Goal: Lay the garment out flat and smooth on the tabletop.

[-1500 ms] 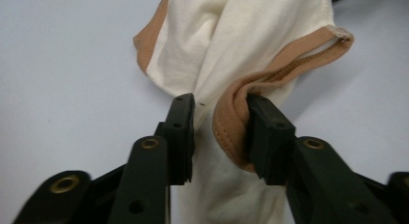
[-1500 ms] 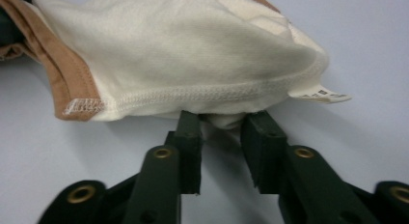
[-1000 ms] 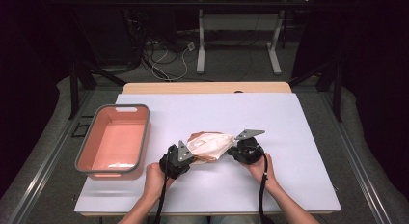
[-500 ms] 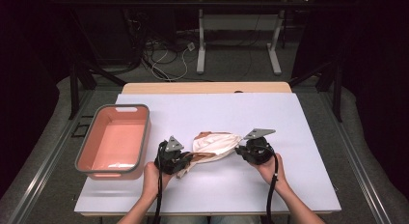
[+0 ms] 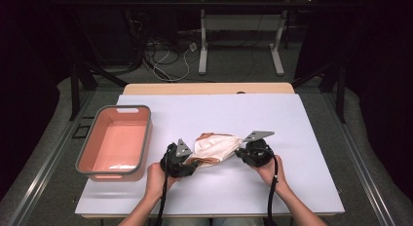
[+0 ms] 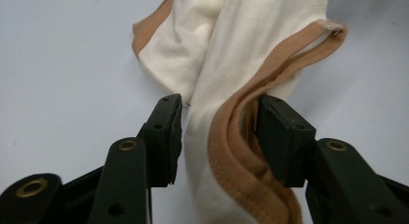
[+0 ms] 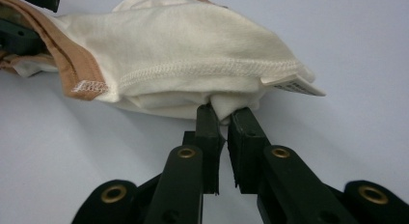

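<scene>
Two hand-held grippers, both black. Left gripper (image 5: 191, 162) and right gripper (image 5: 238, 152) each carried a grey three-cornered plate on top and trailed a black cable back toward the person. Jaws were matte black bars with blocky, flat-faced pads; brass-coloured rivets sat at the pivots, plus small round holes in the arms. Forearms were bare, no sleeves in view, no gloves on either hand

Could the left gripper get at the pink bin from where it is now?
Probably yes: the left gripper, jaws just opened around the garment, sits close beside the pink bin, with bare table between them.
</scene>
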`<state>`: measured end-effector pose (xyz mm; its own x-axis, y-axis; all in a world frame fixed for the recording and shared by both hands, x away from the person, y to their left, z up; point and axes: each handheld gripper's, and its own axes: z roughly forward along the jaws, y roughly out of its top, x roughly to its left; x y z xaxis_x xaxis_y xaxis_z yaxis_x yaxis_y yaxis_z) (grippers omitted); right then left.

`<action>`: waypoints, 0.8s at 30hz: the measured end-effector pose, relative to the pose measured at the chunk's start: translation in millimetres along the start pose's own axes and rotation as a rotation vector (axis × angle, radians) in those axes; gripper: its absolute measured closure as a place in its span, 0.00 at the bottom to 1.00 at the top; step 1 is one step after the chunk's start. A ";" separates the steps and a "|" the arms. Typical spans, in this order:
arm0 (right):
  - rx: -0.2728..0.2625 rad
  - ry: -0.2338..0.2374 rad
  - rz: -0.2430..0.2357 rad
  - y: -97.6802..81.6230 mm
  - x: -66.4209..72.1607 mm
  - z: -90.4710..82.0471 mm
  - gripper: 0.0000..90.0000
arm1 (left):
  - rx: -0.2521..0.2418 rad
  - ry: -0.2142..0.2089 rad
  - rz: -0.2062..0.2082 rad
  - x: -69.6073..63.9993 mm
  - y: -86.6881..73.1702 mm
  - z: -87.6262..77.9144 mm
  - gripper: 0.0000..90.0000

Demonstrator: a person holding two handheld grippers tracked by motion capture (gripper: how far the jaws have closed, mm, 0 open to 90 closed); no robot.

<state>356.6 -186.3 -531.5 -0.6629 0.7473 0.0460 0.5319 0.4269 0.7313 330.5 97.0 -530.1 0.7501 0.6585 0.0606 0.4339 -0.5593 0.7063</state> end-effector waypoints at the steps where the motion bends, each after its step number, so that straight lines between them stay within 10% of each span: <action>1: -0.005 0.001 0.000 0.0 0.2 0.1 0.92 | 0.000 0.001 0.013 -1.9 0.9 -0.4 0.57; 9: -0.006 -0.001 -0.006 1.0 1.5 -0.6 0.93 | -0.008 0.039 0.110 -13.1 4.5 2.3 0.80; 24: 0.001 0.004 -0.015 0.9 2.1 -1.4 0.93 | -0.026 0.083 0.020 3.2 -0.5 -0.1 0.94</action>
<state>355.0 -185.0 -529.8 -0.6727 0.7390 0.0379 0.5226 0.4381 0.7314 332.6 99.4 -530.3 0.7140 0.6875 0.1327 0.4051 -0.5602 0.7226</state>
